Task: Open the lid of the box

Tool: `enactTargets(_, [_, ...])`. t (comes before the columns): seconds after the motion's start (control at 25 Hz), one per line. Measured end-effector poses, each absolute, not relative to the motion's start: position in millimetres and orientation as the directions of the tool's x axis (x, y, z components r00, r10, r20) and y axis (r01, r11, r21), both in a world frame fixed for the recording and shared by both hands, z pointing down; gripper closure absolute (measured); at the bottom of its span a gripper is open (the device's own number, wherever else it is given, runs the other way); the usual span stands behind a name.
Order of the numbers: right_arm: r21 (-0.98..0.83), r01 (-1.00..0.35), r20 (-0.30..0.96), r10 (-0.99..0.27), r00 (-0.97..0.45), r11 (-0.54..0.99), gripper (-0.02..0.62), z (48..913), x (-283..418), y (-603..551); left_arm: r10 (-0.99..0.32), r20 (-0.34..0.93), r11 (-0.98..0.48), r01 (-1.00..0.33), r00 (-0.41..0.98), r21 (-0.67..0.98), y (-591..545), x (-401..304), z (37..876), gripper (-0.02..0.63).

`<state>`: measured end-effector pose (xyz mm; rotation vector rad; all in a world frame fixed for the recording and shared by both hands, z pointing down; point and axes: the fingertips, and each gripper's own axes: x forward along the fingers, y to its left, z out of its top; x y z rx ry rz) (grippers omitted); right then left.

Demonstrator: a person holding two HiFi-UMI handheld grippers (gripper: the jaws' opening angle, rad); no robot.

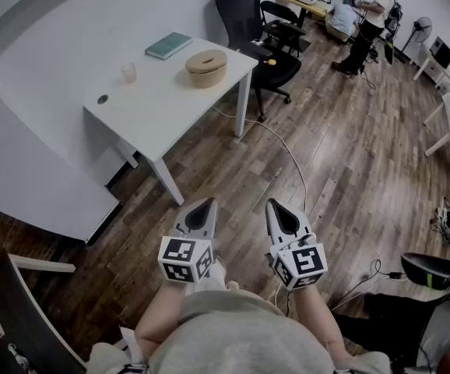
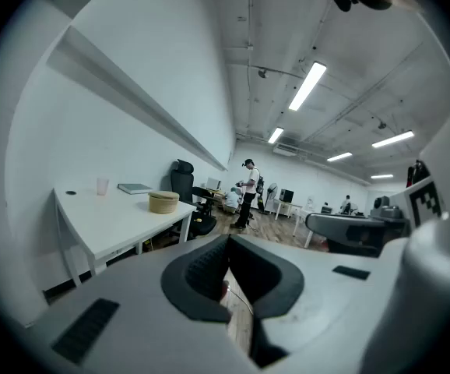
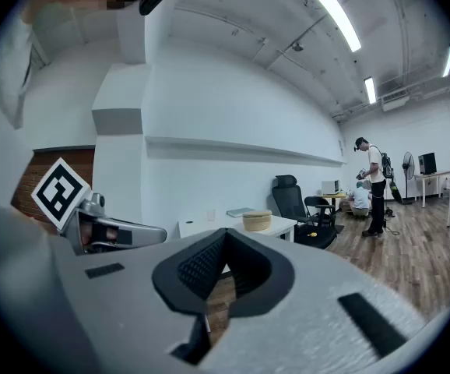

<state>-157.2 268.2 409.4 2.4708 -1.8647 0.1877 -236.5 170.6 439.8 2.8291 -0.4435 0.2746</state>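
Observation:
A round tan box (image 1: 206, 68) with its lid on stands near the right end of a white table (image 1: 163, 100), well ahead of me. It shows small in the left gripper view (image 2: 163, 201) and in the right gripper view (image 3: 257, 221). My left gripper (image 1: 200, 209) and right gripper (image 1: 278, 212) hang side by side over the wooden floor, close to my body, both shut and holding nothing. Their jaws point toward the table, far short of it.
On the table lie a green book (image 1: 169, 45), a clear cup (image 1: 128, 72) and a cable hole (image 1: 102, 98). A black office chair (image 1: 258, 29) stands right of the table, with a white cable (image 1: 287, 150) across the floor. A person (image 1: 371, 18) stands far back.

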Motion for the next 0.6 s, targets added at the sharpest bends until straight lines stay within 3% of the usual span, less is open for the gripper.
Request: enactTargets(0.6, [-0.081,-0.961,0.09,-0.962,0.258,-0.266,0.595,399.0,-213.1,307.6,-0.223,0.194,-0.959,-0.251,0.955,0.13,228.3,-280.2,424.3,0.598])
